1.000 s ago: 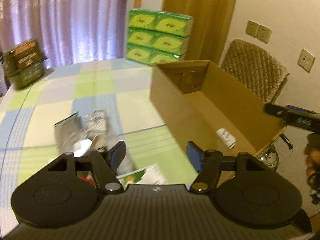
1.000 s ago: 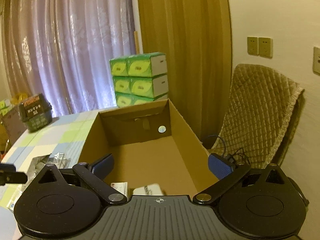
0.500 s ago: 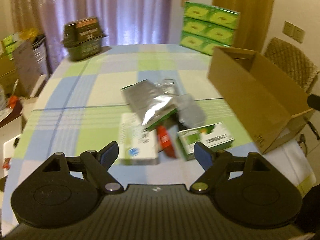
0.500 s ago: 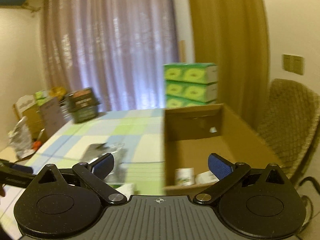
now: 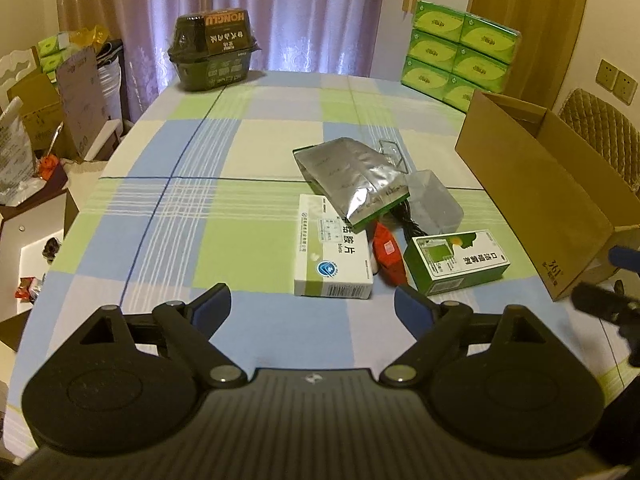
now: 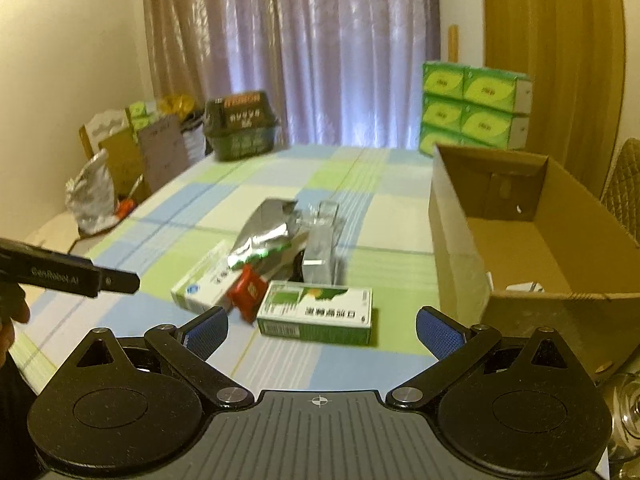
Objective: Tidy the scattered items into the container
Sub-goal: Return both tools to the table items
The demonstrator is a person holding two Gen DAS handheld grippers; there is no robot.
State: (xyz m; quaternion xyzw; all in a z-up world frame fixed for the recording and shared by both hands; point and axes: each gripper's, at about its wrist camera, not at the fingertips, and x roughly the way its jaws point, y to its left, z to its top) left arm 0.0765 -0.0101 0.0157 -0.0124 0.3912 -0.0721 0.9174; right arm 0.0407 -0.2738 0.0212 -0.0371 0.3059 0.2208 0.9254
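Checked table (image 5: 248,152) under purple curtains, with two tools poised above its near edge. Left tool (image 5: 312,308) released, jaws spread wide and empty, hanging just short of the white medicine box (image 5: 332,256). Right tool (image 6: 322,328) likewise released and empty, aimed at the green medicine box (image 6: 316,312), nearest item to it. Beyond these, clustered near the table's middle: red packet (image 5: 388,252) wedged between the two boxes, silver foil pouch (image 5: 352,178) overlapping the white box's far end, clear plastic case (image 5: 434,202) beside a black cable (image 5: 404,216). Cardboard box (image 5: 532,184) (the container) open-topped at the right edge of the table, near the pile, with at least one small item already inside.

Best taken one item at a time, probably the green box first: free on top, closest to the container. Advisable to come down square over its narrow width, close on the two long faces, lift clear before crossing the container wall. White box better left until the pouch lying on it is removed, lest it drag the pouch along.
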